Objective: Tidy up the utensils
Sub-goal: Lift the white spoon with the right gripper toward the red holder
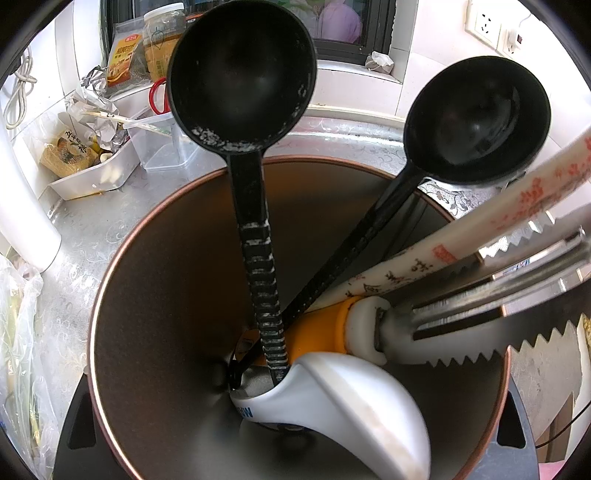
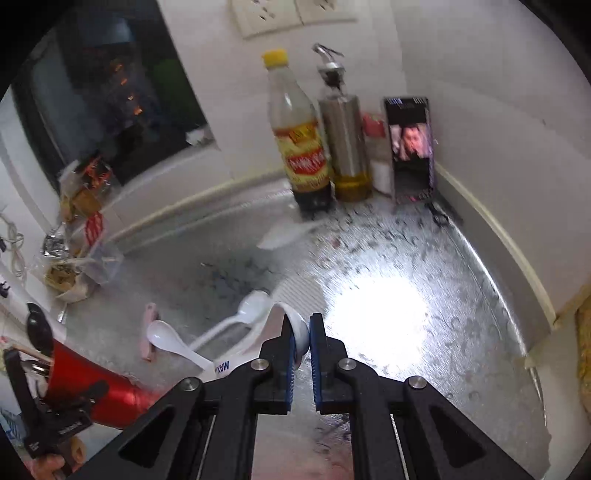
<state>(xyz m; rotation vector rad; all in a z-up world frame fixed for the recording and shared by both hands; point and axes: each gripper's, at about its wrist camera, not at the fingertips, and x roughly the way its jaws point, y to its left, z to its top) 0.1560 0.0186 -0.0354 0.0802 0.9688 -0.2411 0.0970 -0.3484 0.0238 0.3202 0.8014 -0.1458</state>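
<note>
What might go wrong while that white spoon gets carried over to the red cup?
1. The right gripper pinches the white spoon only at its bowl rim, so it may slip and drop.
2. The red holder is held tilted and already crowded with black ladles and a serrated tool; the incoming spoon may jam against them.

White walls are enclosing a patterned metallic countertop (image 2: 461,314) that is catching a bright glare patch, with a dark-framed window (image 1: 343,33) sitting above the sill, wall sockets (image 1: 484,22) mounting near the corner, and a cream trim strip (image 2: 498,236) running along the wall base.
</note>
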